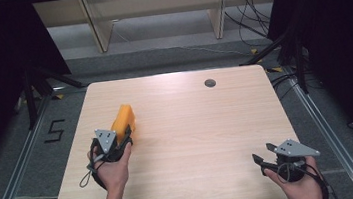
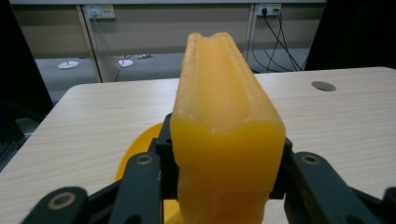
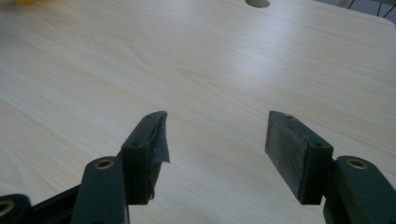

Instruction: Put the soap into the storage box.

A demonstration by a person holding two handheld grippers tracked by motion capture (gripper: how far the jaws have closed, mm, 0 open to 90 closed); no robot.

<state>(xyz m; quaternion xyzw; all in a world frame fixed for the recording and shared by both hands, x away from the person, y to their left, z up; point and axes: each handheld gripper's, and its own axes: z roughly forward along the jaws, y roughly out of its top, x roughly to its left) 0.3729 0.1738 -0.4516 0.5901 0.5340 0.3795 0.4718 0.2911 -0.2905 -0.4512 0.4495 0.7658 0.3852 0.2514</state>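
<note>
Orange block (image 1: 123, 119), some waxy or spongy-looking chunk, sits over on the left half of the table (image 1: 194, 142), and your left gripper (image 1: 129, 133) has it clamped. From the left gripper view you can see both black jaws pressed against the sides of the block (image 2: 227, 154), pads squeezing its lower end while the rest sticks out ahead of the gripper with a shallow groove running along its top. There's also a yellow round thing (image 2: 137, 154) peeking out just under and behind the block on the jaws' left; can't tell what it is or whether the block rests on it.

Moving across, the middle of the wood top is bare grain, with a small round hole (image 1: 210, 83) near the far edge.

Over on the right, your right gripper (image 1: 262, 156) hangs near the front right corner, well apart from the block. Its jaws stand wide apart with nothing between them, just table showing through the gap (image 3: 215, 140), and the left pad (image 3: 156, 140) has a bit of tape or lining peeling off.
</note>
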